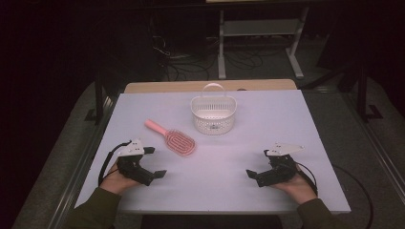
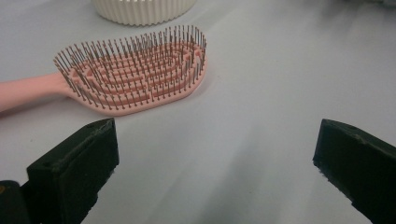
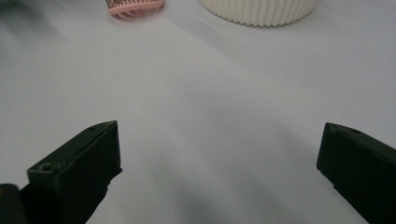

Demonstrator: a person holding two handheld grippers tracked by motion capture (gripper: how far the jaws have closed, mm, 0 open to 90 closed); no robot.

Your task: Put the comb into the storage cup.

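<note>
Eyeing pink hairbrush (image 1: 174, 139) bristles-up on surface (image 1: 229, 191), near left tool (image 1: 154, 162) | both tools, right (image 1: 256, 163) too, gaped empty | we judged it light, rigid; grip the slim handle

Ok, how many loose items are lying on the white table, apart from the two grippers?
2. A pink hairbrush lies bristles-up left of centre, nearest the left gripper. A white basket with a handle stands behind it, toward the far edge. Its inside isn't fully visible, so something may be hidden there.
</note>
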